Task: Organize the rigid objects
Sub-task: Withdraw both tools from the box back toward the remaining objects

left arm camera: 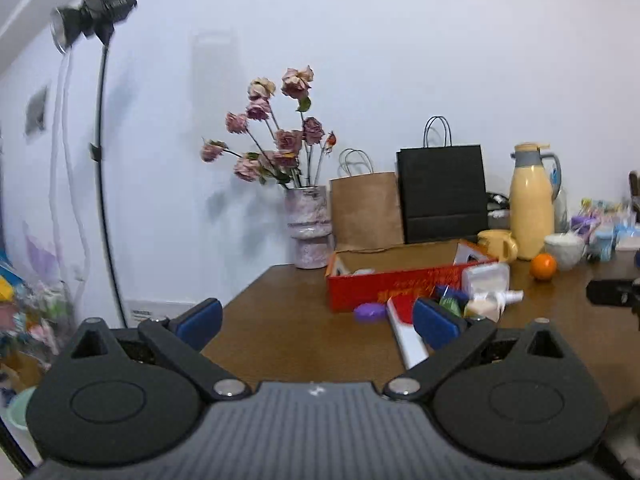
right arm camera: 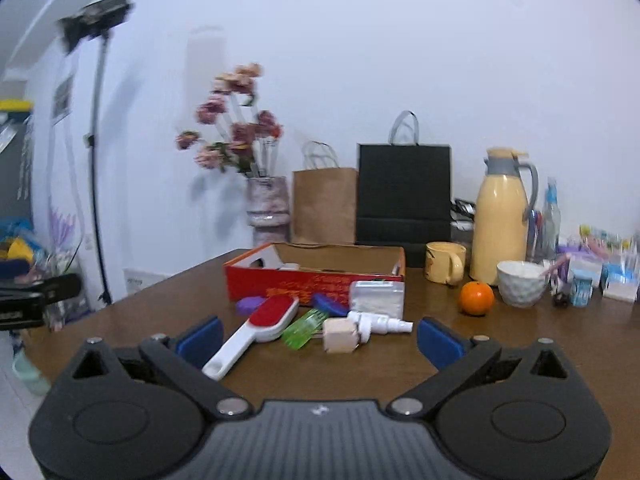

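White-handled red lint brush lies beyond the right gripper, fingers apart, empty.

This looks like a lived-in home room with filming gear set up in it. A brown wooden worktop against a plain white wall carries a vase of dried roses, paper shopping bags, a yellow thermos jug, a mug, a bowl and an orange. A studio lamp on a stand rises at the left.
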A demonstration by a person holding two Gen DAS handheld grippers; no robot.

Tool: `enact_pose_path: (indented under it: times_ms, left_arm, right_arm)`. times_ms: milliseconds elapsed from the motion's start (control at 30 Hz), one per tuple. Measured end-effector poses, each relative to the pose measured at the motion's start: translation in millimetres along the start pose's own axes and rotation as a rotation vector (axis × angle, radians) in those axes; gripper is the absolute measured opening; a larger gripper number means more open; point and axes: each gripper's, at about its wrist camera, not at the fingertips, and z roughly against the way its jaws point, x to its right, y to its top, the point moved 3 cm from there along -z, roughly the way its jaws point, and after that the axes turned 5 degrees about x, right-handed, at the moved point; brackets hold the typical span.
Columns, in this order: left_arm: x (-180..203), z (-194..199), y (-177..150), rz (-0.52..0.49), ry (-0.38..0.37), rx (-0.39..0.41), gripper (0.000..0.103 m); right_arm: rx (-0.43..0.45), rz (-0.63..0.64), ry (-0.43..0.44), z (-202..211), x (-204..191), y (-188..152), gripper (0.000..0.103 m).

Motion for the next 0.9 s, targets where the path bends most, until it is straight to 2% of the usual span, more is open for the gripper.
enact_pose_path:
  times_ms: [133,200,300,467,567,733,900]
  left_arm:
    - [6.2,44.5,-23.0,-0.026,0.013,0.066,0.103]
    - [1.7,62.2,-28.6,0.019,0.028,0.077,0.103]
    - [-6.8,82.4,-38.1,0.097,0.024,0.041,0.103]
    - [-0.9,90.1,-54.2,0.016,-0.034,-0.034,0.103]
    - [1.0,94.1,-59.9,0.063,-0.073,-0.096,0.103]
    - [13.6,106.8,-56.8,0.031,-0.111,-0.029,0.103]
    - [17.3,105.7,-57.9,0.032,-0.115,-0.035,0.103]
  right_arm:
    - [0.027,0.036,-0.003,40.7,-21.3,-22.5,0.103]
    - [0.031,0.044,0.01,55.3,-28.1,-31.3,0.103]
    - [0.017,0.045,-0.005,70.8,-37.2,-40.2,0.103]
    - [0.025,0.064,-0.023,94.7,-47.4,-50.3,0.103]
    - [0.013,0.02,-0.011,109.1,-45.7,-55.7,0.103]
    - [0.04,0.012,-0.035,125.1,-40.1,-57.3,0.103]
    - [0.025,0.004,-0.026,122.2,-39.9,-60.1,0.103]
